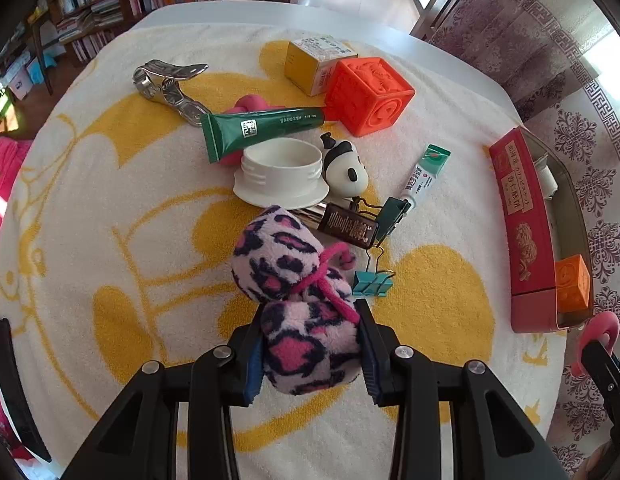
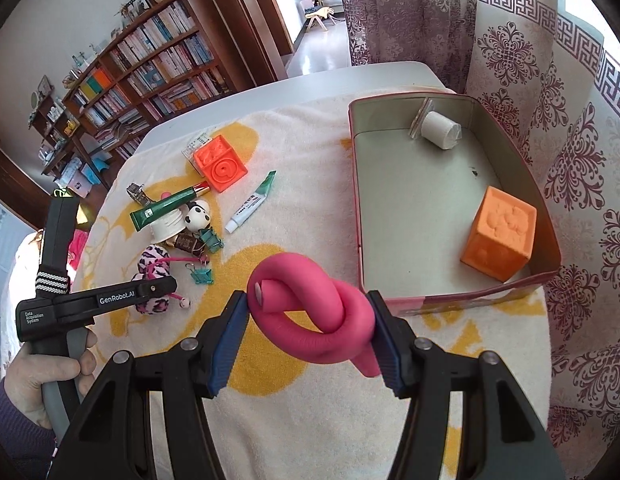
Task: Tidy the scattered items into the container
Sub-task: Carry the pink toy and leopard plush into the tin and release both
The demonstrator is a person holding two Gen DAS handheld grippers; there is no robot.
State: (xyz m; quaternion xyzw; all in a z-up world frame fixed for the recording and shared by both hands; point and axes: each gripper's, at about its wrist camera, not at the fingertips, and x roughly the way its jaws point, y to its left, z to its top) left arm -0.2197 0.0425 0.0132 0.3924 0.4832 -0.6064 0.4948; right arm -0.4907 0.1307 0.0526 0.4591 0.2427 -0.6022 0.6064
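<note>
My left gripper [image 1: 310, 344] is shut on a pink leopard-print plush toy [image 1: 298, 300], low over the towel. My right gripper [image 2: 310, 320] is shut on a knotted pink foam tube [image 2: 314, 312], held above the towel just in front of the red tin box [image 2: 390, 304]. The box [image 1: 526, 232] holds an orange cube [image 2: 500, 236] and a white roll [image 2: 440, 130]. Scattered on the towel lie a green tube [image 1: 262, 130], white lid [image 1: 282, 172], panda figure [image 1: 346, 168], small ointment tube [image 1: 424, 174], binder clips [image 1: 372, 282] and a red-orange cube [image 1: 368, 94].
A metal clip [image 1: 166, 84], a yellow carton [image 1: 316, 64] and a brown packet [image 1: 350, 226] also lie on the yellow-and-white towel [image 1: 110, 220]. Another pink knot [image 1: 250, 106] sits under the green tube. Curtain stands right, bookshelves behind.
</note>
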